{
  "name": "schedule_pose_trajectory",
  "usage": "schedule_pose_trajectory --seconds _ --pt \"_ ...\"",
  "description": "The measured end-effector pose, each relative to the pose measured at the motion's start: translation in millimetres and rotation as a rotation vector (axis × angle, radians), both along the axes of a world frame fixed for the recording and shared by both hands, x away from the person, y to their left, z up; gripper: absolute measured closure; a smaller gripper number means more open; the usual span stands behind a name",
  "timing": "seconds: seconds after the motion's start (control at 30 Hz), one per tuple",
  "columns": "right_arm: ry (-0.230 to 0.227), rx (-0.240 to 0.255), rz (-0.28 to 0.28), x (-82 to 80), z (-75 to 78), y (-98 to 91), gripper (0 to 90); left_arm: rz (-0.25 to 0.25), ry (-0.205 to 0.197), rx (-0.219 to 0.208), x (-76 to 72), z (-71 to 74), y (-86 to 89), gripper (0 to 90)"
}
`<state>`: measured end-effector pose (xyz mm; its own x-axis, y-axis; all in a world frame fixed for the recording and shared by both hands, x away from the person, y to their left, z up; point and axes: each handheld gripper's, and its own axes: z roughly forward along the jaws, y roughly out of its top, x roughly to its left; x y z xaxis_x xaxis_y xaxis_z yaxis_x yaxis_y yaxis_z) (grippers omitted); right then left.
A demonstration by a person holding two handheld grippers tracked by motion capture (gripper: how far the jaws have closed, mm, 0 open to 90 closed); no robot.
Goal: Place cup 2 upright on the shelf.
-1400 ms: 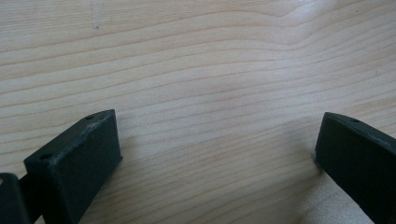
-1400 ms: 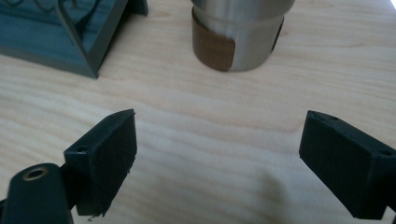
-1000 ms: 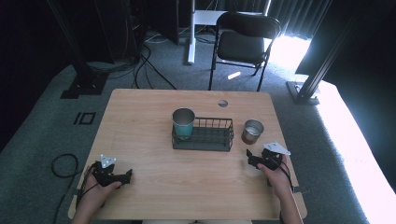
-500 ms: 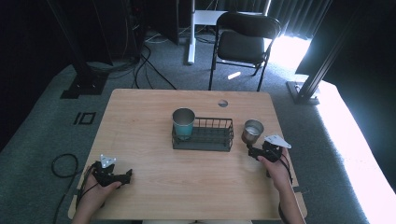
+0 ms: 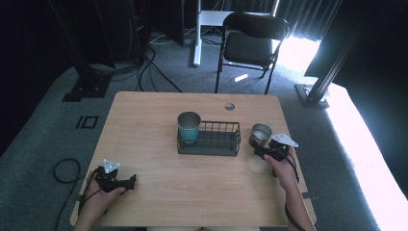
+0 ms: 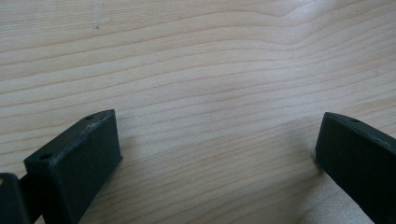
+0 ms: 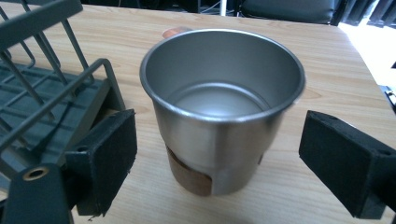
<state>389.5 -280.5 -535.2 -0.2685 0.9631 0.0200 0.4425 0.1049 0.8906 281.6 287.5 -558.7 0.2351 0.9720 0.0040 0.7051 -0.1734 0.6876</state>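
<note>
Light wooden desk [image 5: 159,125] w/ a dark wire rectangular basket [image 5: 216,142] near its centre; a teal metal cup [image 5: 189,126] stands upright in the basket's left end. Shiny steel cup [image 5: 260,134], upright & empty, sits on the desk just beside the basket's right end, toward the right edge. Right tool [image 5: 261,153] is at the steel cup [image 7: 223,109], jaws wide, one each side of it, neither pad touching. Left tool [image 5: 129,181] is near the desk's front-left corner, low over bare wood [image 6: 210,70], jaws wide, nothing btwn them.
</note>
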Motion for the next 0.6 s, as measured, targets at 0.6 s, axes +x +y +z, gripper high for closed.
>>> schedule_pose_trajectory --seconds 0.6 --pt "-0.014 0.004 -0.010 19.8 4.0 6.8 11.1 0.000 0.000 0.000 0.0 0.0 0.0 1.0"
